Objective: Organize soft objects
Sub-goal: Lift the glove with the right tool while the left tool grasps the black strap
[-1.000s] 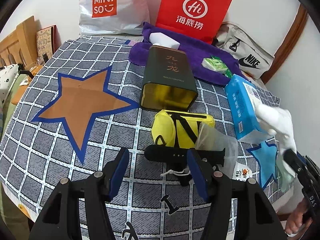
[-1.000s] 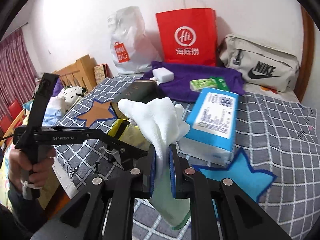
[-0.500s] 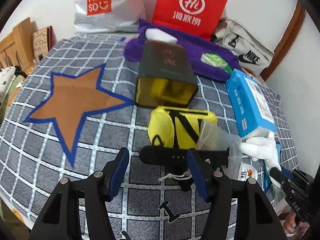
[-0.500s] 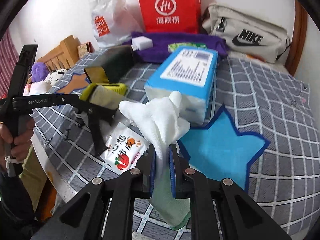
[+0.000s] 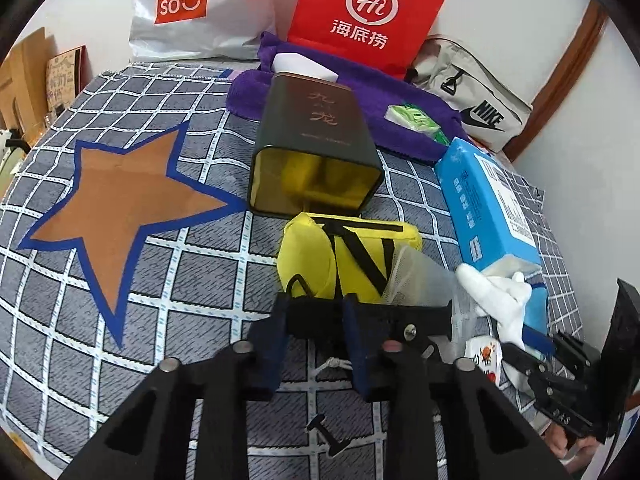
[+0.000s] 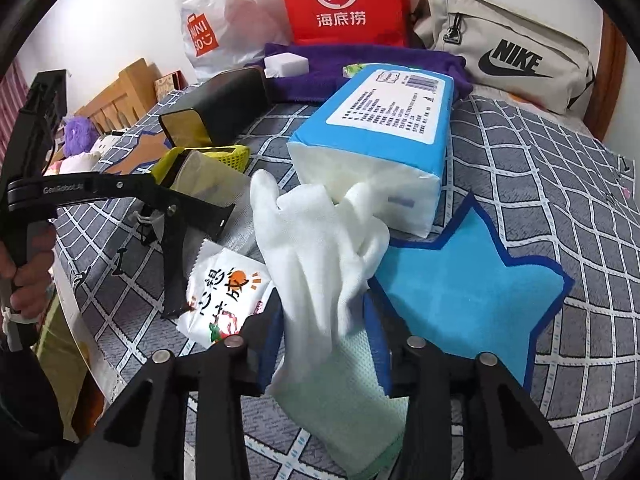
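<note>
A white glove [image 6: 320, 248] with a pale green cuff droops between the pads of my right gripper [image 6: 322, 308]. Its jaws are opening and the glove sags onto the bed against the blue tissue pack [image 6: 384, 132]. In the left wrist view the glove [image 5: 496, 300] lies beside that pack [image 5: 488, 208]. My left gripper [image 5: 316, 308] is closing. The end of a black strap-like piece [image 5: 400, 316] crosses its tips, and bare sheet shows between the pads. Just beyond are a yellow pouch [image 5: 348, 256] and a translucent mesh bag [image 5: 424, 280].
A dark tin [image 5: 316, 144] lies open-mouthed behind the pouch. A purple towel [image 5: 400, 120], red bag [image 5: 368, 12], white shopping bag [image 5: 192, 8] and beige bag [image 6: 504, 52] line the wall. A snack packet [image 6: 228, 292] lies left of the glove. A hand [image 6: 24, 264] grips the left tool.
The right gripper came down with the glove to the bed beside the tissue pack, and its jaws parted from a tight pinch. The left jaws narrowed around the black piece's end.
</note>
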